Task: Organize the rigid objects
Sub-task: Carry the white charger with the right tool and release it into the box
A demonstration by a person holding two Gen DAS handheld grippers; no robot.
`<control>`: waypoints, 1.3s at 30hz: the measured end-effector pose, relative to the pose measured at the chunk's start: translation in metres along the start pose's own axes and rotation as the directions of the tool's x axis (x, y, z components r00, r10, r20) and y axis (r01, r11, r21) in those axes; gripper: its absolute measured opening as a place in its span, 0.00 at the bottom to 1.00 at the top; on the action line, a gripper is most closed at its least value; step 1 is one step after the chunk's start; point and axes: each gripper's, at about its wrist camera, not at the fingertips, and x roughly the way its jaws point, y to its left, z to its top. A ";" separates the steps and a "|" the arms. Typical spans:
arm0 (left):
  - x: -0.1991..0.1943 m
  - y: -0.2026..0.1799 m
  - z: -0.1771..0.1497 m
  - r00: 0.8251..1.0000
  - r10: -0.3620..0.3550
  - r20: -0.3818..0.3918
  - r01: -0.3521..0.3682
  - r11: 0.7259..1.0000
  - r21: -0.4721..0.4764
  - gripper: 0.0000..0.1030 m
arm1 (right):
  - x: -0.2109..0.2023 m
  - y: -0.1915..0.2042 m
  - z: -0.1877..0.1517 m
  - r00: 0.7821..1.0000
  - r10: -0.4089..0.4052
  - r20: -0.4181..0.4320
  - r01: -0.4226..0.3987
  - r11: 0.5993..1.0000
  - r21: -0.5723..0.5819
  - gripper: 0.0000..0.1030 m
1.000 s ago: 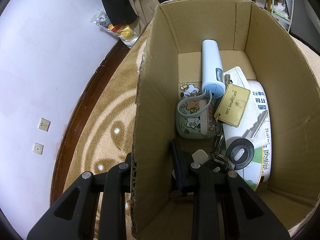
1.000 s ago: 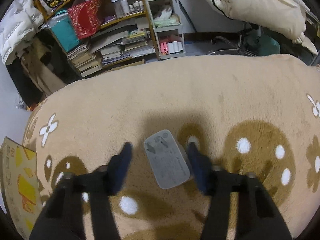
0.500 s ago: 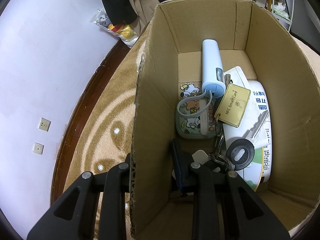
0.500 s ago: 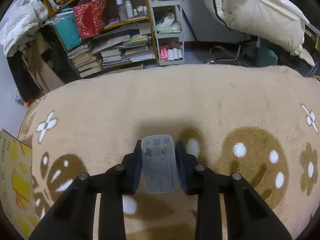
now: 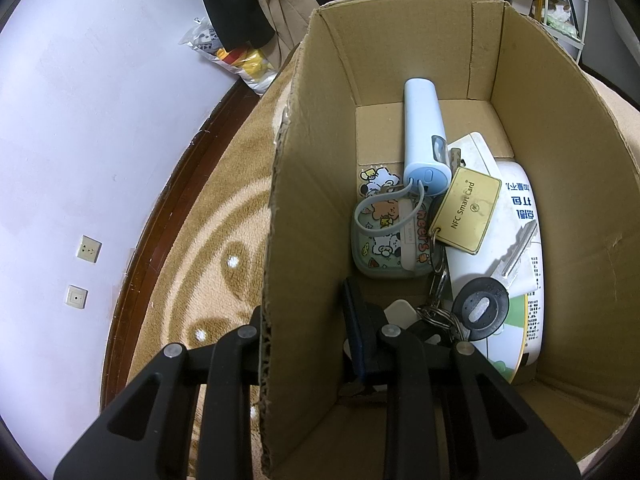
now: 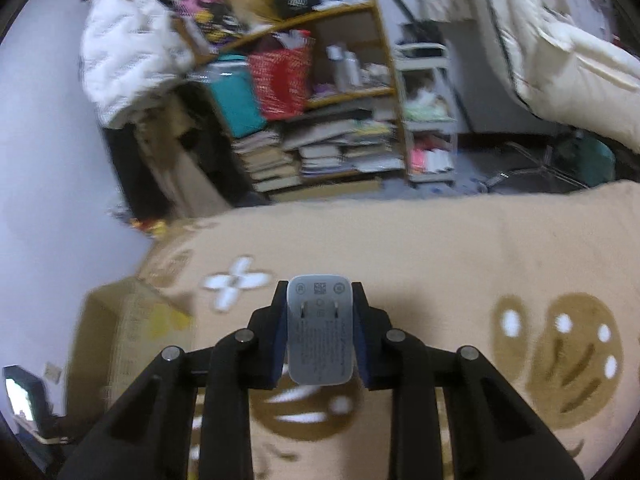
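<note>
Holding keys (image 5: 478, 312), a power bank (image 5: 425, 140) and a pouch (image 5: 386, 236), the cardboard box (image 5: 560, 184) is clamped by left fingers (image 5: 354, 320); right fingers (image 6: 362, 344) grasp a charger (image 6: 320, 334).

Grey charger (image 6: 320, 334), tan flower-patterned rug (image 6: 460, 248), brown cardboard box (image 5: 552, 184).

This is a lived-in room of a home. A plush tan rug (image 6: 460, 248) with brown and white flower patterns covers the floor. In the right wrist view, at 12 o'clock, an overfilled wooden shelf (image 6: 340, 96) holds stacked books (image 6: 320, 156), bottles and a red bag (image 6: 282, 76). A white puffer jacket (image 6: 120, 60) hangs at 10 o'clock, and pale bedding (image 6: 560, 52) lies at 2 o'clock. In the left wrist view, wall sockets (image 5: 89, 249) sit at 9 o'clock above a dark wooden baseboard (image 5: 160, 216).
</note>
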 end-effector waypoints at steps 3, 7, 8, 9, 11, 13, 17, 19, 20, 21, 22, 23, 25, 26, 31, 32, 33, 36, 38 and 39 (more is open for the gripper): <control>0.000 0.000 0.000 1.000 0.001 0.000 -0.001 1.000 0.000 0.24 | -0.011 0.029 0.001 0.997 0.072 0.024 -0.071 0.997 -0.035 0.29; 0.000 0.000 0.000 1.000 0.001 0.000 -0.001 1.000 0.000 0.24 | -0.024 0.065 -0.004 0.988 0.148 0.039 -0.143 0.985 -0.094 0.29; 0.000 0.000 0.000 1.000 0.001 0.000 -0.001 1.000 0.000 0.24 | -0.027 0.073 -0.005 0.986 0.165 0.038 -0.160 0.981 -0.106 0.29; 0.000 0.000 0.000 1.000 0.001 0.000 -0.001 1.000 0.000 0.24 | -0.029 0.083 -0.007 0.982 0.185 0.036 -0.180 0.976 -0.120 0.29; 0.000 -0.001 0.000 1.000 0.000 0.000 0.000 1.000 0.000 0.24 | -0.032 0.098 -0.012 0.976 0.216 0.023 -0.211 0.968 -0.135 0.29; 0.000 -0.001 0.000 1.000 0.000 0.000 0.000 1.000 -0.001 0.24 | -0.034 0.109 -0.018 0.971 0.239 0.013 -0.235 0.961 -0.144 0.29; 0.000 -0.001 0.000 1.000 0.001 0.000 -0.001 1.000 0.001 0.24 | -0.035 0.125 -0.027 0.963 0.270 -0.009 -0.268 0.952 -0.150 0.29; 0.000 -0.001 0.000 1.000 0.001 0.000 -0.001 1.000 0.001 0.24 | -0.034 0.133 -0.032 0.957 0.291 -0.022 -0.291 0.945 -0.152 0.29; 0.000 -0.001 0.000 1.000 0.002 0.000 -0.002 1.000 0.001 0.24 | -0.034 0.137 -0.034 0.955 0.295 -0.029 -0.296 0.942 -0.159 0.29; 0.000 -0.001 0.000 1.000 0.002 0.000 -0.002 1.000 0.001 0.24 | -0.034 0.142 -0.037 0.954 0.297 -0.036 -0.298 0.940 -0.167 0.29; 0.000 -0.001 0.000 1.000 0.002 0.000 -0.002 1.000 0.001 0.24 | -0.035 0.146 -0.039 0.952 0.302 -0.042 -0.305 0.936 -0.176 0.29; 0.000 -0.001 0.000 1.000 0.001 0.001 -0.001 1.000 0.001 0.24 | -0.034 0.150 -0.040 0.950 0.307 -0.048 -0.311 0.932 -0.184 0.29; 0.000 0.000 0.000 1.000 -0.001 0.000 0.001 1.000 0.001 0.24 | -0.032 0.157 -0.044 0.947 0.316 -0.062 -0.322 0.926 -0.198 0.29; 0.000 0.000 0.000 1.000 -0.002 -0.001 0.002 1.000 0.001 0.24 | -0.033 0.162 -0.048 0.945 0.320 -0.073 -0.328 0.921 -0.209 0.29; 0.001 0.000 0.000 1.000 -0.002 -0.001 0.002 1.000 0.001 0.24 | -0.026 0.176 -0.062 0.947 0.303 -0.109 -0.322 0.914 -0.246 0.29; 0.001 0.000 0.000 1.000 -0.002 -0.001 0.002 1.000 0.001 0.24 | -0.025 0.177 -0.064 0.947 0.300 -0.118 -0.320 0.913 -0.254 0.29; 0.001 0.000 0.001 1.000 -0.002 0.000 0.002 1.000 0.002 0.24 | -0.022 0.178 -0.067 0.947 0.295 -0.125 -0.318 0.911 -0.261 0.29; 0.001 0.000 0.001 1.000 -0.002 -0.001 0.002 1.000 0.001 0.24 | -0.016 0.180 -0.073 0.949 0.278 -0.146 -0.310 0.909 -0.279 0.29; 0.001 0.000 0.000 1.000 -0.003 -0.002 0.003 1.000 0.000 0.24 | -0.011 0.180 -0.074 0.948 0.270 -0.167 -0.308 0.907 -0.285 0.29; 0.001 0.000 0.000 1.000 -0.003 -0.002 0.003 1.000 0.000 0.24 | -0.009 0.180 -0.075 0.949 0.256 -0.181 -0.301 0.907 -0.294 0.29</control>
